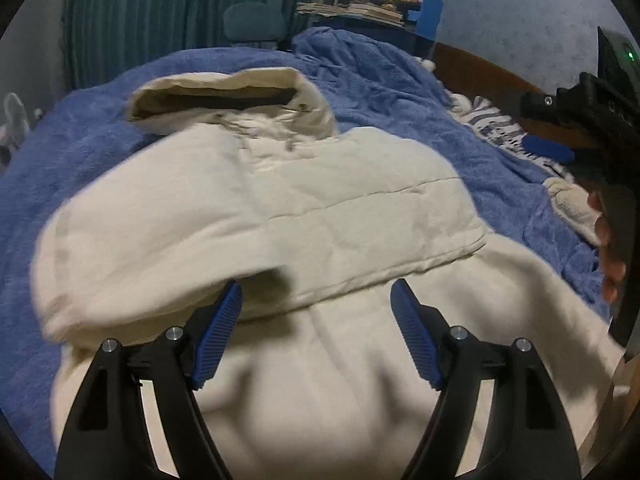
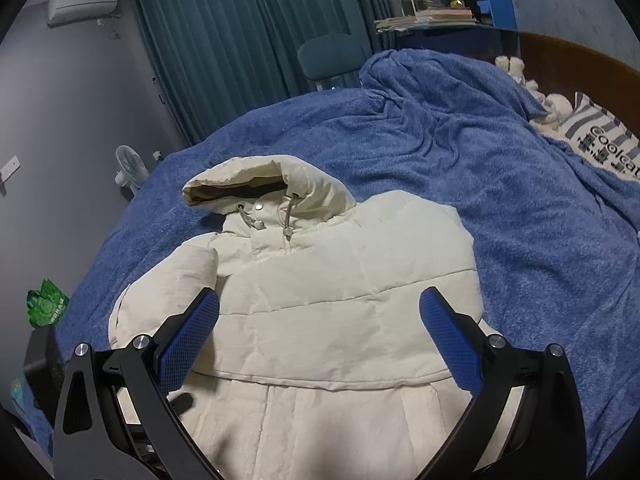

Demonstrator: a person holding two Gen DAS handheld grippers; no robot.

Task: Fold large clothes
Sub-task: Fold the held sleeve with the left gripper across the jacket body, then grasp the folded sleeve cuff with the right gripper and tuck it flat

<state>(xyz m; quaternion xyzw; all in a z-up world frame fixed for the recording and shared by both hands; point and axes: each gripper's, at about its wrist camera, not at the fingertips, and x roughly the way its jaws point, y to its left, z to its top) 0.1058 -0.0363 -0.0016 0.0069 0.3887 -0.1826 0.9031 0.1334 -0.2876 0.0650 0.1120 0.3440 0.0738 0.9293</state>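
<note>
Centrally, puffy quilted cream jacket (image 2: 320, 320) lay on fuzzy blue blanket (image 2: 500, 200); left gripper (image 1: 316, 300), right gripper (image 2: 320, 308) both wide, empty.

Home bedroom: bed with blue blanket (image 2: 440, 160), teal curtains (image 2: 240, 40), wall air conditioner (image 2: 82, 3).

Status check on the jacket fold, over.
Left gripper open, nothing held. Right gripper open above the cream jacket. Sleeve folded across its chest. Nothing in the way.
</note>
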